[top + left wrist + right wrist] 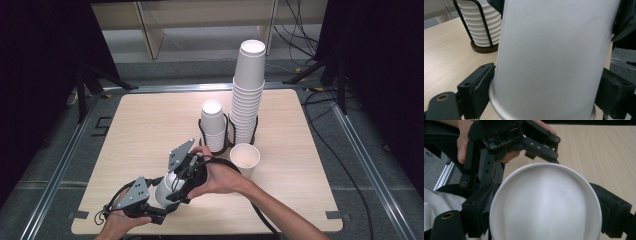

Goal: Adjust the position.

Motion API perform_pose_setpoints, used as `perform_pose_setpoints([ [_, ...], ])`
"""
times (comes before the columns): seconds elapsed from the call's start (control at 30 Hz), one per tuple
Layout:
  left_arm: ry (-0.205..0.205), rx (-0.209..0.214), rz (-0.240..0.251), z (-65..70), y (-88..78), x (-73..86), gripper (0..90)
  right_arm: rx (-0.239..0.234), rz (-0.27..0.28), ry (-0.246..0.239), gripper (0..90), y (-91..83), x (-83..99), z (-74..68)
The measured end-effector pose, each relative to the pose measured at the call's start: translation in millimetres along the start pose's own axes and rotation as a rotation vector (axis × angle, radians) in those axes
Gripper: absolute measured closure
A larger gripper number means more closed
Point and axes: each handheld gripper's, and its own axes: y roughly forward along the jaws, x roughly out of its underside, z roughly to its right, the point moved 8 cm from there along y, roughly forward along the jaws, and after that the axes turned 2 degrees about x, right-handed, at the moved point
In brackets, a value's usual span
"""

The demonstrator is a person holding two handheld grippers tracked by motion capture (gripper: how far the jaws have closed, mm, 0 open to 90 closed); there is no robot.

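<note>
Two of my grippers clamp one white paper cup (167, 190) near the table's (150, 125) front edge. It lies tilted, its long axis running from my left gripper (544, 100) up toward my right gripper (544, 217), rim end at my left jaws, which press its wall on both sides. My right jaws squeeze its other end. Both hands meet low, close together. Plain, smooth, unmarked.
</note>
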Motion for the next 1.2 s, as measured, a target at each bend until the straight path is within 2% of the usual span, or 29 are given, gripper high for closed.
perform_pose_setpoints([
  [0.13, 0.004, 0.007, -0.003, 0.2, 0.2, 0.5, 12.2, -0.012, -0.012, -0.007, 17.9, 1.1, 0.5, -1.2],
  [0.17, 0.001, 0.007, -0.005, 0.5, 0.3, 0.6, 12.2, -0.019, 0.000, -0.052, 18.4, 3.1, -0.9, 0.6],
  [0.2, 0.003, 0.006, -0.006, 0.6, 0.4, 0.7, 12.2, -0.021, -0.003, -0.054, 18.9, 3.4, -0.7, 0.3],
  [0.23, 0.006, 0.004, -0.013, 0.6, 0.0, 1.1, 12.2, -0.020, -0.020, -0.032, 19.3, 2.7, 0.8, -1.3],
  [0.27, 0.010, 0.005, -0.016, 0.5, -0.1, 1.4, 12.2, -0.015, -0.023, -0.035, 19.7, 2.6, 0.9, -1.1],
  [0.3, 0.009, 0.004, -0.020, 0.5, -0.4, 1.6, 12.2, -0.025, -0.011, -0.060, 20.0, 3.6, -0.4, -0.4],
  [0.37, 0.008, 0.008, -0.008, 0.7, 0.5, 1.1, 12.2, -0.024, -0.012, -0.060, 20.4, 3.3, -0.6, 0.1],
  [0.43, 0.014, 0.003, -0.025, 0.6, -0.4, 1.9, 12.2, -0.029, -0.019, -0.063, 20.6, 3.3, -0.2, -0.1],
  [0.53, 0.006, 0.011, -0.014, 0.9, -0.1, 1.7, 11.7, -0.037, -0.016, -0.066, 21.1, 2.9, -0.3, -1.5],
  [0.57, -0.005, 0.015, 0.004, 0.9, 1.0, 0.9, 11.3, -0.036, -0.012, -0.072, 21.3, 2.7, -0.4, -0.5],
  [0.6, 0.003, 0.007, 0.000, -0.8, -0.1, 1.0, 10.7, -0.029, -0.015, -0.052, 21.4, 1.4, 0.1, -0.5],
  [0.63, -0.004, 0.014, 0.028, -0.6, 0.8, -0.3, 9.9, -0.030, -0.002, -0.068, 21.5, 1.3, -1.2, 0.7],
  [0.67, -0.007, 0.012, 0.038, -1.6, 0.4, -0.5, 9.4, -0.027, -0.008, -0.042, 21.6, -1.1, -0.7, -0.1],
  [0.73, -0.019, 0.010, 0.048, -2.3, -0.9, -1.2, 8.2, -0.022, 0.021, -0.065, 21.7, -1.8, -2.8, 2.6],
  [0.77, -0.018, 0.016, 0.069, -2.8, -1.0, -2.3, 8.3, -0.020, 0.024, -0.058, 21.7, -2.6, -2.8, 2.7],
  [0.83, -0.031, 0.012, 0.074, -3.0, -2.8, -3.2, 8.1, -0.019, 0.031, -0.019, 21.9, -5.7, -1.7, 3.4],
  [0.87, -0.028, 0.022, 0.098, -3.6, -2.1, -5.0, 8.0, -0.022, 0.039, -0.019, 22.0, -6.9, -1.5, 4.4],
  [0.9, -0.033, 0.021, 0.098, -3.5, -3.0, -5.4, 7.9, -0.030, 0.061, -0.035, 22.0, -7.4, -2.4, 5.6],
  [0.97, -0.040, 0.024, 0.118, -3.2, -4.1, -7.5, 7.7, -0.031, 0.075, -0.026, 22.1, -9.7, -1.4, 6.0],
  [1.0, -0.042, 0.017, 0.110, -4.2, -6.0, -7.2, 7.5, -0.031, 0.079, 0.011, 22.1, -12.3, -0.3, 4.2],
  [1.03, -0.051, 0.021, 0.134, -4.8, -5.9, -8.9, 7.5, -0.036, 0.098, -0.002, 22.1, -13.9, -0.2, 5.0],
  [1.07, -0.053, 0.013, 0.130, -6.5, -7.9, -8.7, 8.1, -0.024, 0.106, 0.001, 22.1, -15.9, 1.2, 6.9],
  [1.13, -0.074, 0.018, 0.159, -8.2, -8.6, -10.4, 10.6, -0.010, 0.123, 0.018, 22.1, -21.6, 5.2, 11.7],
  [1.17, -0.090, 0.012, 0.153, -9.5, -10.5, -10.3, 11.7, -0.006, 0.133, 0.029, 22.2, -24.1, 6.7, 13.3],
  [1.2, -0.097, 0.011, 0.161, -10.0, -10.9, -11.0, 13.7, 0.002, 0.157, 0.048, 22.2, -28.3, 8.2, 16.0],
])
